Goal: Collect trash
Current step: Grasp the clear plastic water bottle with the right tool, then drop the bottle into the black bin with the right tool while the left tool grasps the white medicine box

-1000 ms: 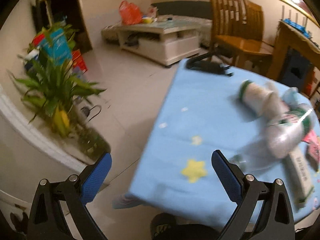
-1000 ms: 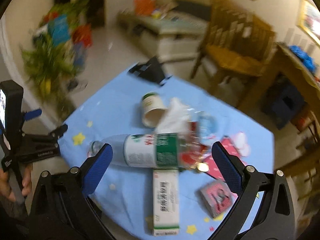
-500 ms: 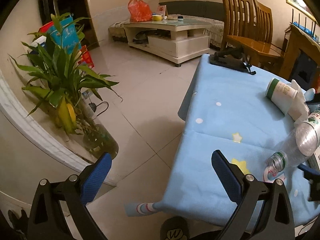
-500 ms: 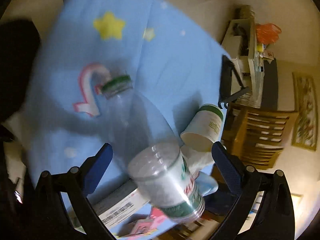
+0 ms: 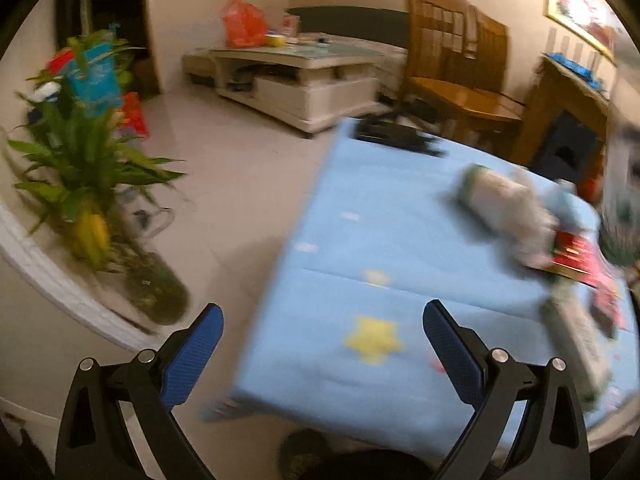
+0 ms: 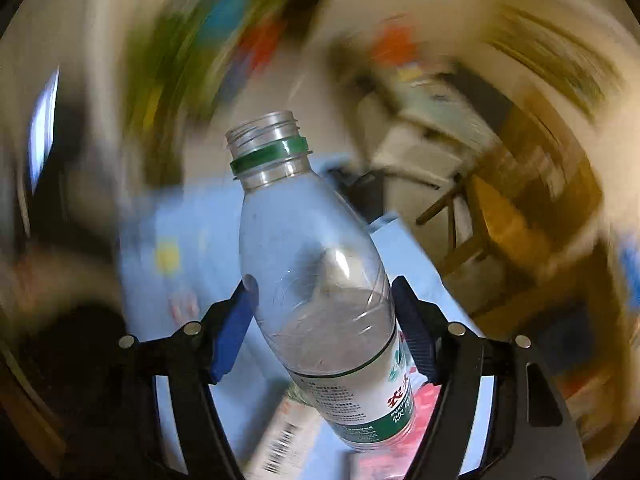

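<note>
Mostly blurred green-white bottle label (image 6: 372,408)

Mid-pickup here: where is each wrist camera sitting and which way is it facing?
Left wrist: behind the open left gripper, facing the blue tablecloth, potted plant and coffee table.
Right wrist: behind the right gripper, shut on the uncapped plastic bottle; background motion-blurred.
Shared: tablecloth, wooden chair.
</note>
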{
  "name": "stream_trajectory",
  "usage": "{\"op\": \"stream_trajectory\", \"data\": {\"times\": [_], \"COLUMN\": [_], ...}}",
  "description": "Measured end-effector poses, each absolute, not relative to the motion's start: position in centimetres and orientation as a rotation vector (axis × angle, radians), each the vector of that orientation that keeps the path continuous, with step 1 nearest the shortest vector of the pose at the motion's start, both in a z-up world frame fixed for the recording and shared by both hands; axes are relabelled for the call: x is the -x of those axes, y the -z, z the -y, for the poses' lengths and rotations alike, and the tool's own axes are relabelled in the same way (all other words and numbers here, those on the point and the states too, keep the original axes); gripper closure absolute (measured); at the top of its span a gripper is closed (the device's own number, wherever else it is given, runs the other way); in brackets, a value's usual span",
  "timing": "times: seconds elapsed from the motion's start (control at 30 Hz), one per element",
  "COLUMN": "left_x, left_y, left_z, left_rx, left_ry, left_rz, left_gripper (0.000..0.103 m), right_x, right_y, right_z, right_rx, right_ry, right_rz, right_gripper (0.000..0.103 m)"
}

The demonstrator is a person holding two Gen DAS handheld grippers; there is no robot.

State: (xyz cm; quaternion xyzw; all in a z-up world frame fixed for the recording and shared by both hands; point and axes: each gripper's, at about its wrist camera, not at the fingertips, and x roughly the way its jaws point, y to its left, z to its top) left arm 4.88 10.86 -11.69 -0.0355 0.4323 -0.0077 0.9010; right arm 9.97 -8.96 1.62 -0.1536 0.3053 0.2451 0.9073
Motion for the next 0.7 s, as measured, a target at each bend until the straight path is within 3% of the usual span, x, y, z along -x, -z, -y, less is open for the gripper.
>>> {"op": "stream_trajectory", "data": {"times": [0.1,0.27,0.4,0.7], "left_x": [-4.2,-4.8,-6.0,-7.9], "left_y": [11.4,11.8,13.0,16.8], "left_z": [-6.0,2.5,9.5,14.5], "left_rx": [0.116,0.193,0.104,0.076], "left_ry": [0.155,0.292,0.238,0.12], "left_rz": [-0.97,-1.129,-1.184,-1.279], "left_gripper": [0.006,0.006,0.006,0.006], "right_x": [-8.2,-5.3,-2.7,0.3], "right_y": [-3.0,-0.7,0.7,2.2], "right_z": [18.8,28.8,34.6,42.2], "right_rx": [-0.09,-0.362,-0.468,-0.556], "right_ry": [-0.461,-0.397,-0.377,-0.371], "right_rz": [-0.567,-0.529,-0.489,-0.401], "right_gripper": [0.035,0.035,0.035,0.035]}}
